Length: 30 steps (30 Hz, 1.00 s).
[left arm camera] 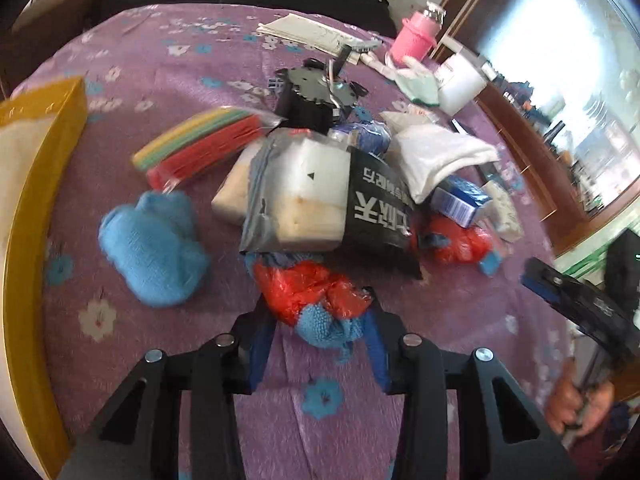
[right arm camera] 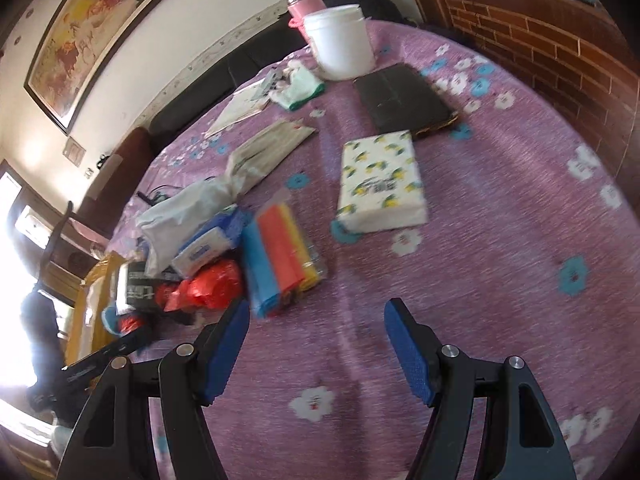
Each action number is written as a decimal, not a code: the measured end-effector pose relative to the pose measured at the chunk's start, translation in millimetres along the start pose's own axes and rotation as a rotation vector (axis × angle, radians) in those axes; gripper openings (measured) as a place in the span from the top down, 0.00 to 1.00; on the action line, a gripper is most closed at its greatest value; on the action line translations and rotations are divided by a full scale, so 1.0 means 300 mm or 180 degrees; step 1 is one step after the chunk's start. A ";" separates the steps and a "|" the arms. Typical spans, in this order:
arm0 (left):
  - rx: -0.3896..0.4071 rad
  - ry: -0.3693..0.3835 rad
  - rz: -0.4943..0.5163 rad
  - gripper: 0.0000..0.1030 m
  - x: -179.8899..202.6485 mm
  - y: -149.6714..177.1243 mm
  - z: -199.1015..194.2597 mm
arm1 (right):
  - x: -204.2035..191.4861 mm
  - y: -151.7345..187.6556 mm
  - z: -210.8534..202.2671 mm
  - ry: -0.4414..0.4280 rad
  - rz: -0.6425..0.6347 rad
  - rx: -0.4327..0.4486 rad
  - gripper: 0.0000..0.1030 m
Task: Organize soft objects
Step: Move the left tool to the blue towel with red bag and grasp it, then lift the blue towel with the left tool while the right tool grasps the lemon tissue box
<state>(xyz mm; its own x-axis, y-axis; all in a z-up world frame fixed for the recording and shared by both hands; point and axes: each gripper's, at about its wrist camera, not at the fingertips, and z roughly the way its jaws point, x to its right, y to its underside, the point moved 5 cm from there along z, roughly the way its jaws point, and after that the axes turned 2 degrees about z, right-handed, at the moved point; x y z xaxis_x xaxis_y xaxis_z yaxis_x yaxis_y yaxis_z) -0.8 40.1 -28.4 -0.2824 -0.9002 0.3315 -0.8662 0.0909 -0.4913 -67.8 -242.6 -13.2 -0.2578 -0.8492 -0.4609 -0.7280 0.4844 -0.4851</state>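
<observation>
Left hand-held gripper [left arm camera: 318,320] grips a red-and-blue knit bundle [left arm camera: 320,304] on the purple cloth [left arm camera: 160,80].

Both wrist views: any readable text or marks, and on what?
Black bag: large white characters, upside down, not legible.
White block: a small black triangle mark, no words.
Tissue pack: blurred print among lemon pattern, unreadable.
Blue-white box: print too blurred.
Nothing quotable.

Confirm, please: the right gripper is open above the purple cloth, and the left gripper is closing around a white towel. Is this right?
Not quite. In the left wrist view the left gripper closes around a red and blue bundle, not a white towel. The right gripper is open above the purple cloth.
</observation>
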 end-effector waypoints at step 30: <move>0.0216 -0.0551 0.0328 0.62 0.033 0.116 -0.073 | 0.064 -0.241 0.180 0.1340 -0.0367 -0.0040 0.46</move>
<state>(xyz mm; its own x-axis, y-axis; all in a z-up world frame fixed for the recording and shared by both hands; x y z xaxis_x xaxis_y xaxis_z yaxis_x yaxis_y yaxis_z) -42.7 43.8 -24.5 -0.2881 -0.9479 0.1362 -0.8050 0.1627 -0.5706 14.3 -282.6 -27.1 -0.4090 -0.9106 -0.0600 -0.7742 0.3810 -0.5055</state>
